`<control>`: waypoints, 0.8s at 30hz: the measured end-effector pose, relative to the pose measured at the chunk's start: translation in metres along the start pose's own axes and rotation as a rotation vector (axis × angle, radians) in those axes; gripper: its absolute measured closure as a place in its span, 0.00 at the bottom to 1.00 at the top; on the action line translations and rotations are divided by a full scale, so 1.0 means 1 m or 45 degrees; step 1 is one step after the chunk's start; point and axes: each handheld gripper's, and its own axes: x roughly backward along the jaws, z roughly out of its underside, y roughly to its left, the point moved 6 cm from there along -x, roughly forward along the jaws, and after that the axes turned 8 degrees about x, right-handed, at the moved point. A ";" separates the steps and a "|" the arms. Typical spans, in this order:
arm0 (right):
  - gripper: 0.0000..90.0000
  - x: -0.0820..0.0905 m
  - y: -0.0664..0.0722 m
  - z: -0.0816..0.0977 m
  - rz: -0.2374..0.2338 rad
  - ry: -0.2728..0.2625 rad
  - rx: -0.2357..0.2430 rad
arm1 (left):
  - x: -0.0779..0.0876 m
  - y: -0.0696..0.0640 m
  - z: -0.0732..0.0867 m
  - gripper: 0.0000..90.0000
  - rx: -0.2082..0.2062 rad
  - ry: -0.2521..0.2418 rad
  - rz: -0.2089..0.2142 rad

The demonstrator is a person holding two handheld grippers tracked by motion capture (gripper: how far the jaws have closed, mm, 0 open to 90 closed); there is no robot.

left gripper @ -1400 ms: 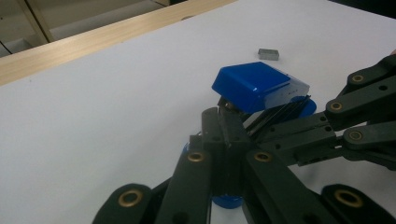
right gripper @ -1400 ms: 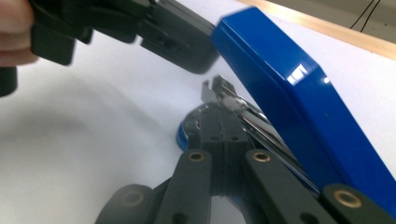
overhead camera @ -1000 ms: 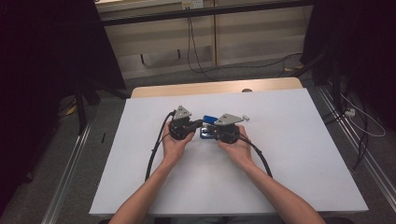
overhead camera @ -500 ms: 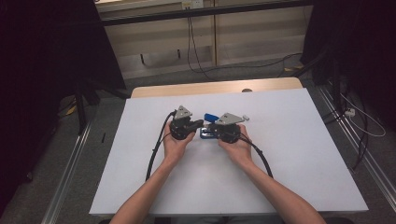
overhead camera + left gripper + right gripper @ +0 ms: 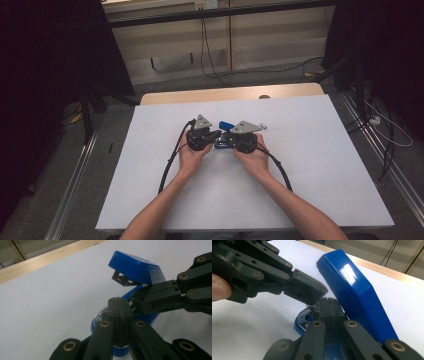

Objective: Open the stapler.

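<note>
Blue stapler (image 5: pixel 226 135), lid swung up, sits mid-tabletop (image 5: pixel 320 165), nearer the far edge. I have my left hand-held gripper (image 5: pixel 117 305) and right hand-held gripper (image 5: pixel 329 305) pressed together at its base; next, I judge, comes working the magazine carefully.
</note>
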 end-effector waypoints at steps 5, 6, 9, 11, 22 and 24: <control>1.00 -0.002 0.002 -0.001 0.022 -0.004 -0.002 | -0.003 -0.001 0.002 1.00 0.015 0.001 -0.005; 1.00 -0.003 0.002 -0.001 0.023 -0.003 -0.003 | -0.004 -0.001 0.002 1.00 0.006 0.005 -0.008; 1.00 -0.004 0.003 0.000 0.026 -0.003 0.000 | -0.006 0.000 0.004 1.00 0.026 0.007 0.011; 1.00 -0.004 0.003 0.000 0.032 -0.003 0.000 | -0.006 0.000 0.004 1.00 0.020 0.008 0.010; 1.00 -0.005 0.002 -0.004 0.064 -0.042 -0.027 | -0.008 0.000 0.006 1.00 0.027 0.015 0.021; 1.00 -0.007 0.002 -0.005 0.066 -0.042 -0.026 | -0.009 0.000 0.006 1.00 0.019 0.014 0.017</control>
